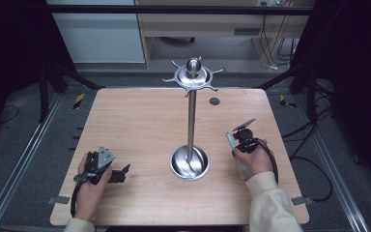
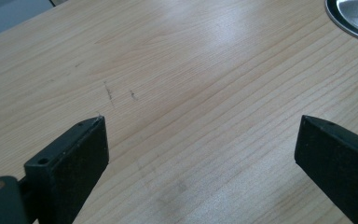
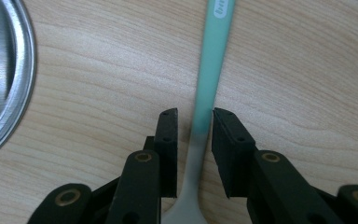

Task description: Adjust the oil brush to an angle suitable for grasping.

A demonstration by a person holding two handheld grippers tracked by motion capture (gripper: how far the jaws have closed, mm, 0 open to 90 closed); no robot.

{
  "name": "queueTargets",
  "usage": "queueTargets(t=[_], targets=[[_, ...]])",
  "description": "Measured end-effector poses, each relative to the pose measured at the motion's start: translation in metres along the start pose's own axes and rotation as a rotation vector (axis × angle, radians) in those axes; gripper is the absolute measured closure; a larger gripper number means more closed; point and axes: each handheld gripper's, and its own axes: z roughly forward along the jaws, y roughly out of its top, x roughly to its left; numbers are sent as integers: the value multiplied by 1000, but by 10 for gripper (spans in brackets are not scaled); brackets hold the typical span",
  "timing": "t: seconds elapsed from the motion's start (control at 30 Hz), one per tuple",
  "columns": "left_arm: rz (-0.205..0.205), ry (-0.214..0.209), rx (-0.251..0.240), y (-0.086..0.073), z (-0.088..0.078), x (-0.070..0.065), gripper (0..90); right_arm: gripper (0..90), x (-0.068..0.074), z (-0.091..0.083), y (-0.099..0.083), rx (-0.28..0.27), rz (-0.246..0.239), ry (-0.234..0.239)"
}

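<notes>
right gripper [image 3: 195, 128] pinching slim teal-handled utensil [image 3: 209, 70] above grainy wooden table [image 3: 98, 70]

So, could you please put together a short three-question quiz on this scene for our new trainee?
1. True or false: the left gripper has its jaws spread over bare table.
2. What does the right gripper hold? A) fork B) teal-handled utensil C) cup
3. Fill in: the metal stand rises from a round ____.

Key: 1 true; 2 B, the teal-handled utensil; 3 base.
</notes>
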Motion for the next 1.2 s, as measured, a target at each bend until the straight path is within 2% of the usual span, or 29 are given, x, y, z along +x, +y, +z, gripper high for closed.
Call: queueTargets(t=[0.43, 0.8, 1.07, 1.2], targets=[[4, -5, 5, 0, 1, -1, 24, 775, -2, 5, 3, 36, 14, -4], [5, -3, 3, 0, 0, 0, 24, 811, 4, 6, 3, 32, 14, -53], [8, -2, 4, 0, 0, 0, 24, 823, 2, 5, 3, 34, 43, -42], [6, -1, 2, 0, 0, -1, 25, 826, -3, -1, 1, 5, 49, -32]])
